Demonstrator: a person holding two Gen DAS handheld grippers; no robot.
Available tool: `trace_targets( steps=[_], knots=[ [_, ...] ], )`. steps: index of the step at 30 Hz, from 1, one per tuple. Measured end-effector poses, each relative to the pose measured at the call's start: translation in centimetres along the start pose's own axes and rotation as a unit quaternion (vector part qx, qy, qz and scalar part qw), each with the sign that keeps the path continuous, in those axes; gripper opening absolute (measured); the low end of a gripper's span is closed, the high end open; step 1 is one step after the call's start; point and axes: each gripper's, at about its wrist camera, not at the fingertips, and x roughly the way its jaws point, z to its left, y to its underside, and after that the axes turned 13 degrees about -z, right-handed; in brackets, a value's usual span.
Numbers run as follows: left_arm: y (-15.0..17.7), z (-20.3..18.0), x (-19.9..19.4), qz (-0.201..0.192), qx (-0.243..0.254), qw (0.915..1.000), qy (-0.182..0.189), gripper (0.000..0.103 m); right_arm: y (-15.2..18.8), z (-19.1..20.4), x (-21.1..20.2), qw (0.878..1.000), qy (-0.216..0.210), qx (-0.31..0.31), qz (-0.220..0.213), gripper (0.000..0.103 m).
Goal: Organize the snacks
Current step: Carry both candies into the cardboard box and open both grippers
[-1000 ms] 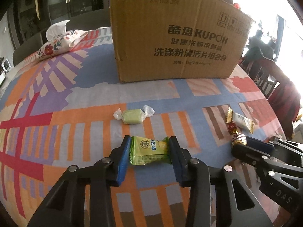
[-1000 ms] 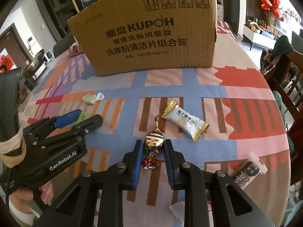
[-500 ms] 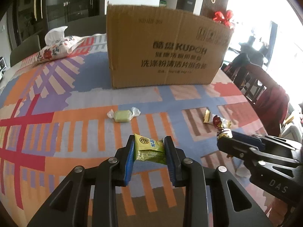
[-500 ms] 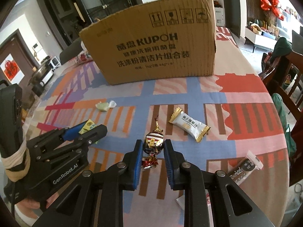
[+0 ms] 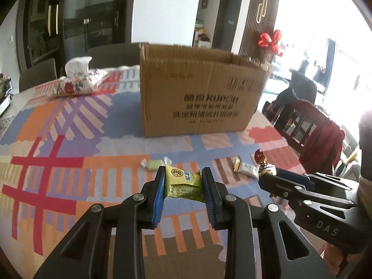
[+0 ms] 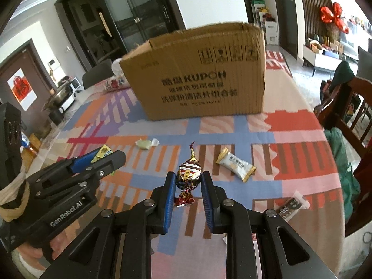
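My left gripper [image 5: 183, 178] is shut on a yellow-green snack packet [image 5: 182, 182] and holds it above the patterned tablecloth. My right gripper [image 6: 187, 179] is shut on a foil-wrapped candy [image 6: 188, 174], also lifted off the table; it shows in the left wrist view [image 5: 265, 166] too. An open cardboard box [image 5: 200, 93] [image 6: 197, 79] stands at the far side of the table. A pale green wrapped candy [image 5: 154, 164] [image 6: 146, 143] and a white packet with gold ends [image 6: 236, 164] [image 5: 246, 167] lie on the cloth between the grippers and the box.
A dark snack bar [image 6: 293, 205] lies near the table's right edge. A floral tissue pack [image 5: 79, 81] sits at the back left. Wooden chairs with clothing [image 5: 311, 132] [image 6: 348, 121] stand close on the right. The left gripper's body [image 6: 69, 186] is beside my right one.
Both grippers have risen and pulled back with their snacks; the box's open top rim now shows. The left gripper closed tighter on the packet, which now stands tilted.
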Motion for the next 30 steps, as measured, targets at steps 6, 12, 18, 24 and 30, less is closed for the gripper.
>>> trace_targets(
  steps=[6,12,18,24,30],
  knots=[
    [-2.5,-0.2,-1.6,-0.032,0.013,0.9994,-0.002,0.030,-1.9,0.8,-1.3,0.999,-0.006,-0.014,-0.029,0.024],
    [-5.6,-0.3,-2.3,-0.061,0.027,0.9977,0.000,0.030,-5.1,1.4,-2.3,0.998,-0.013,-0.024,-0.062,0.024],
    [-9.0,-0.2,-2.1,-0.082,0.040,0.9959,0.001,0.030,-8.9,1.8,-2.9,0.994,-0.015,-0.036,-0.098,0.024],
    [-11.7,0.1,-0.4,-0.079,0.034,0.9963,0.013,0.030,-12.3,2.4,-2.4,0.993,-0.019,-0.053,-0.106,0.024],
    [-13.9,0.4,2.1,-0.066,0.031,0.9971,0.022,0.030,-14.7,2.7,-0.9,0.993,-0.025,-0.066,-0.099,0.024]
  ],
)
